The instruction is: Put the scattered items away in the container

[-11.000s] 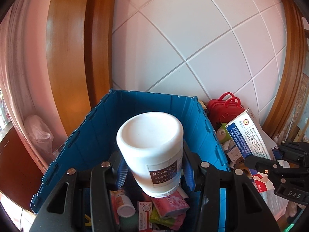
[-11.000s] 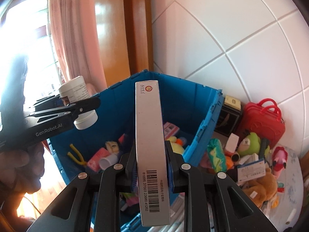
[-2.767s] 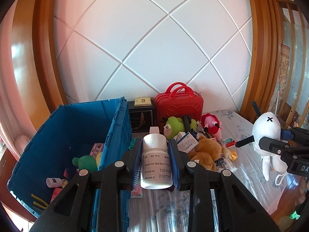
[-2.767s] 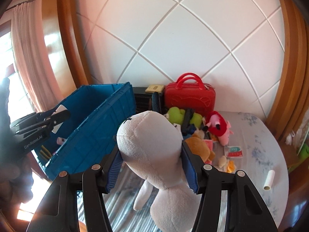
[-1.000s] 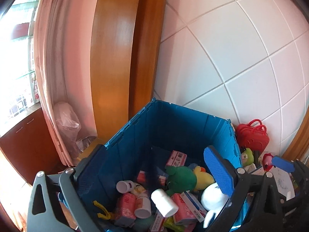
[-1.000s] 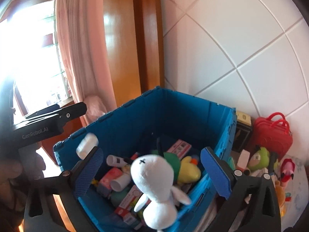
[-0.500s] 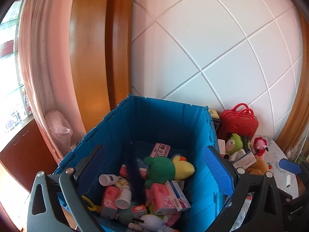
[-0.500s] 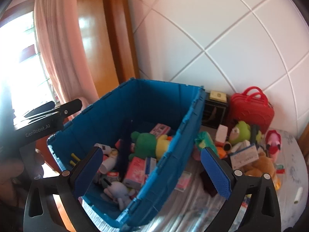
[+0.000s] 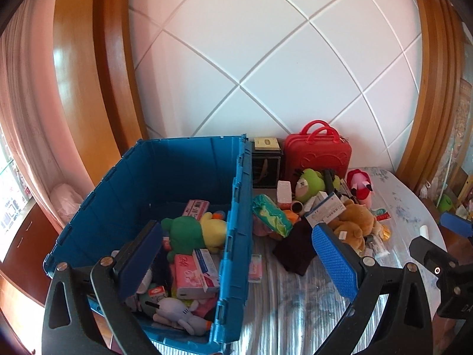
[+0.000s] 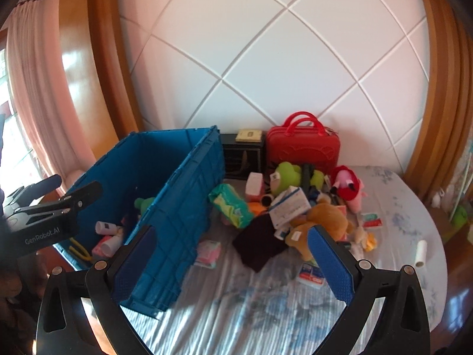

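Observation:
The blue crate (image 9: 236, 195) (image 10: 189, 183) stands on the left of the table and holds boxes, bottles, a green and yellow plush and a white plush rabbit (image 9: 177, 315). Scattered items lie to its right: a brown teddy (image 10: 322, 222), a green plush (image 10: 285, 174), a red and pink plush (image 10: 347, 185), a green packet (image 10: 230, 201), a dark cloth (image 10: 260, 244) and small boxes. My left gripper (image 9: 236, 261) is open and empty over the crate's right wall. My right gripper (image 10: 233, 263) is open and empty above the table, in front of the pile.
A red case (image 10: 303, 148) and a black box (image 10: 242, 155) stand against the white quilted wall. A white roll (image 10: 421, 253) lies near the table's right edge. A wooden frame and pink curtain are at the left.
Both grippers have swung right and back from the crate toward the pile. The white plush rabbit and the bottle dropped a second ago now lie in the crate.

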Demonstrator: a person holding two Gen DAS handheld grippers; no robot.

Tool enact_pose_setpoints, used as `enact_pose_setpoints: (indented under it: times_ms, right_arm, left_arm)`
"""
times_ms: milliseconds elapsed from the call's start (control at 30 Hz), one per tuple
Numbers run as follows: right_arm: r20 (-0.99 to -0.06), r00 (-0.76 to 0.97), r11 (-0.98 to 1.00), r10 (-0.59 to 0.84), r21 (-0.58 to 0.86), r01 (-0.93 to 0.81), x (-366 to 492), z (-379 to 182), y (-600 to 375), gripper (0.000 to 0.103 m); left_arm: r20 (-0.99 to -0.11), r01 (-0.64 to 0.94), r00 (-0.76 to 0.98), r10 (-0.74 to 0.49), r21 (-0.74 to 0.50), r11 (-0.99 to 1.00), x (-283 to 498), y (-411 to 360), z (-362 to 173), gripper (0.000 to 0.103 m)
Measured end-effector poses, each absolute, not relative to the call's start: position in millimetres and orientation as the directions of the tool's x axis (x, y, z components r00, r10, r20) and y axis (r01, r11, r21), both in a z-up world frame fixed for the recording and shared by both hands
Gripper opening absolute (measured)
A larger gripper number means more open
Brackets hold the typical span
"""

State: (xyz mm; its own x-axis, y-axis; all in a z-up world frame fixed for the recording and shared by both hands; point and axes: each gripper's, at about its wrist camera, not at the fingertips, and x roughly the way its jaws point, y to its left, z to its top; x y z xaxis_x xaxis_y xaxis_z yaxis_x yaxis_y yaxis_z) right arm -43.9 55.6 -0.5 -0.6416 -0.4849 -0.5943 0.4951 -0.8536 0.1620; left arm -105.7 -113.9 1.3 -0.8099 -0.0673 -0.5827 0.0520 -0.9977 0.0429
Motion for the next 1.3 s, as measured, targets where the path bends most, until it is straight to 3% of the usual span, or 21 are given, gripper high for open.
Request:
enact_pose_setpoints:
  times_ms: [600,1300]
  right_arm:
    - [-0.614,-0.65,-0.88,-0.448,0.172,0.444,-44.8,-15.8,148.9,0.103]
    - [-0.619,-0.641,-0.873,-0.454,0.166,0.458,-37.9,-17.1,151.9,0.103]
  left_arm:
    - [-0.625,0.031,-0.778,-0.061,0.06,-0.998,-83.5,-34.9,-1.8,0.102]
    - [-0.608,0.033,-0.792,-0.052,0.043,-0.999,-73.1,-33.6,3.4,0.102]
